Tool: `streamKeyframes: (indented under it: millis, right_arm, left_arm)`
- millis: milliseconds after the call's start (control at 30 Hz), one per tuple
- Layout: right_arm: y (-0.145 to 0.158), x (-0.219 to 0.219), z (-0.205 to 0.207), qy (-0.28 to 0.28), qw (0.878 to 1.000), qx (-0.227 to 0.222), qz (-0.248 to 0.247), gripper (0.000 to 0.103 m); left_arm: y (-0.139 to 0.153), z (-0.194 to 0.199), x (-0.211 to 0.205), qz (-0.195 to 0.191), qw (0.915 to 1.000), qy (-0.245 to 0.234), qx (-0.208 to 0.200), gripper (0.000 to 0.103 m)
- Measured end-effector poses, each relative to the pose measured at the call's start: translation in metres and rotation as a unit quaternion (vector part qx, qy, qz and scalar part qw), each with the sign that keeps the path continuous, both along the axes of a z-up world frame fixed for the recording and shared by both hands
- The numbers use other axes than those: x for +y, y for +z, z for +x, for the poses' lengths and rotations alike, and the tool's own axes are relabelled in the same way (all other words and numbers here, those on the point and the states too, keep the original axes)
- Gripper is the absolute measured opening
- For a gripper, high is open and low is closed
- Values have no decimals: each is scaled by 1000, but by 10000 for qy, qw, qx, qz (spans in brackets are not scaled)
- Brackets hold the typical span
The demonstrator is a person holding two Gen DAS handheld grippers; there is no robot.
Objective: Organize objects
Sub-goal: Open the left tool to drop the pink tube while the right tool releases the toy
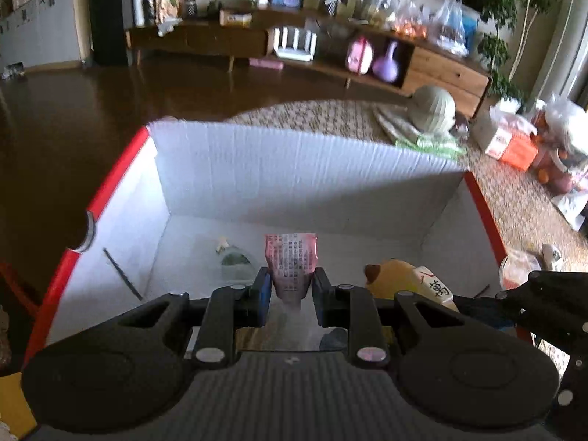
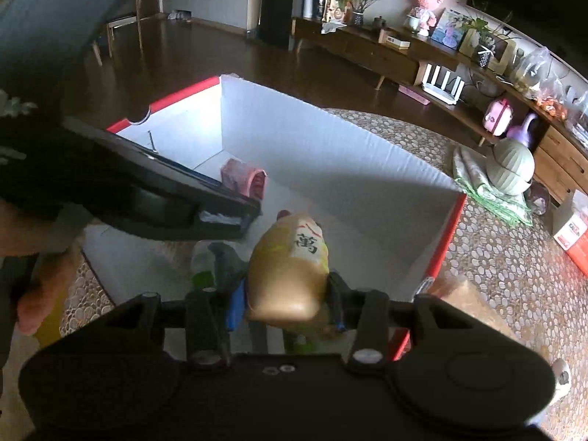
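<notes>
A white cardboard box (image 1: pixel 294 172) with red outer walls stands open on the rug. My left gripper (image 1: pixel 290 286) is shut on a pink printed packet (image 1: pixel 290 261) and hangs inside the box. In the right wrist view the same packet (image 2: pixel 244 180) shows past the left gripper's black body. My right gripper (image 2: pixel 286 294) is shut on a golden cat figurine (image 2: pixel 290 268) with a white plaque and holds it over the box's near side; that figurine (image 1: pixel 408 279) also shows at the right in the left wrist view. A clear bag (image 1: pixel 235 261) lies on the box floor.
A patterned rug (image 2: pixel 496 275) surrounds the box. A green ribbed ball (image 1: pixel 433 110) and folded cloths lie beyond it, with an orange-and-white carton (image 1: pixel 511 143) and bags at the right. A low wooden cabinet (image 1: pixel 441 70) lines the far wall. A person's hand (image 2: pixel 40 294) is at the left.
</notes>
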State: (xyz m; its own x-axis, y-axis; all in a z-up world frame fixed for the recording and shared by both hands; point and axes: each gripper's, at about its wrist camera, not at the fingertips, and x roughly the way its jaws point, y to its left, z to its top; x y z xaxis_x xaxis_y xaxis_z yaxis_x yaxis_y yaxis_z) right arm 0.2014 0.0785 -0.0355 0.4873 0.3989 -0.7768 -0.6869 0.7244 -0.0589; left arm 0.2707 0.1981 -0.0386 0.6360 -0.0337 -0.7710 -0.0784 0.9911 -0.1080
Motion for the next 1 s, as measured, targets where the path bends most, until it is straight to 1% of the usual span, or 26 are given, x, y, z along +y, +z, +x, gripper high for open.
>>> streamKeyframes:
  millis: [100,300,433,467,533,600,667,733,767,800,833,867,1000]
  right_arm:
    - [0,-1,3,-6,10000,30,13,46]
    - [0,-1,4,35,10000,6,14,47]
    - [2,-6,3,14,9999,17,140,54]
    - [3,-8,3,3,9999,14,170,58]
    - [6,-12,1,14,9997,10,240,62]
    - [10,-15,-2,10,9996,-2,274,62]
    - [14,-18,-5,2,9995,-11,322,64]
    - [18,-21,-8,11,9994,-17,356,64]
    - [20,-23,-10,13,9993,-35,371,64]
    - [23,-24,-12,13,9993,-50,382,64]
    - [25,-26,-14,12,9992,-67,394,64]
    - [27,-27,-17,13,9992,-85,399,64]
    - [38,-34,-27,-14,9987,-150,483,68]
  left_arm:
    - [-4,4,-1,80,9998,-73,143,23]
    - [-12,10,-3,161,9987,-68,472,23]
    - [-13,11,-3,128,9982,-70,586,23]
    - [-13,10,-3,139,9982,-58,589,23]
    - [-13,9,-3,159,9982,-52,571,24]
    - [-12,6,-3,165,9984,-20,535,27]
    - [-10,3,-2,134,9987,16,489,29]
    - [-6,-1,-2,125,9989,39,448,33]
    - [-4,-3,-2,144,9990,50,430,46]
    - [-2,-6,-3,181,9991,66,380,64]
    - [0,-8,-3,222,9992,81,309,69]
    - [3,-12,-3,258,9994,84,231,70]
    - [12,-22,0,242,9995,117,157,70]
